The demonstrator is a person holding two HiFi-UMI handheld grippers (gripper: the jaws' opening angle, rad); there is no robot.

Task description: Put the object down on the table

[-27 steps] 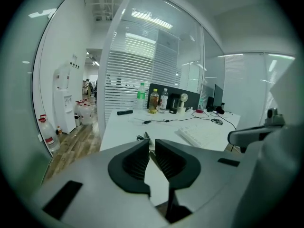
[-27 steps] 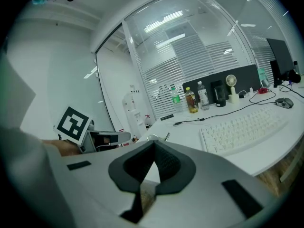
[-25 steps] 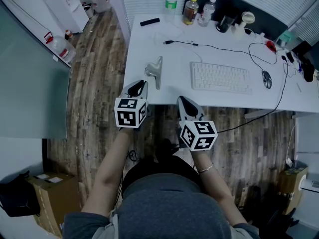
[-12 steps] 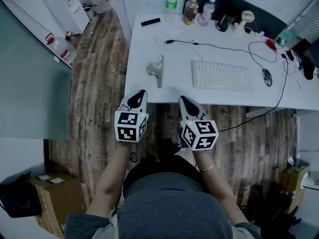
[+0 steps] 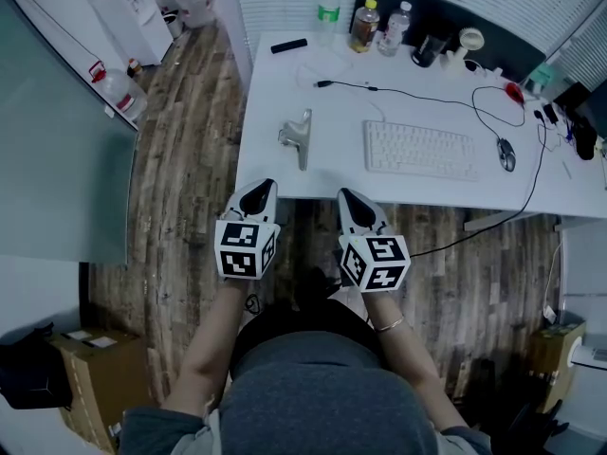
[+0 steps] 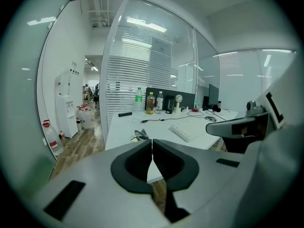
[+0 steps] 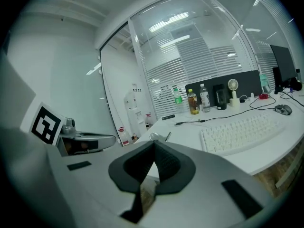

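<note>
The left gripper (image 5: 263,188) is clenched with nothing between its jaws, held just off the near edge of the counter (image 5: 285,93). The metal piece (image 5: 297,136) lies flat on the counter just beyond it. The right gripper (image 5: 347,198) is likewise clenched and empty, near the keyboard (image 5: 418,150).

The right hand-held gripper (image 7: 154,146) hides part of the metal object (image 7: 159,137); bottle labels (image 5: 364,24) are too small to read.
</note>
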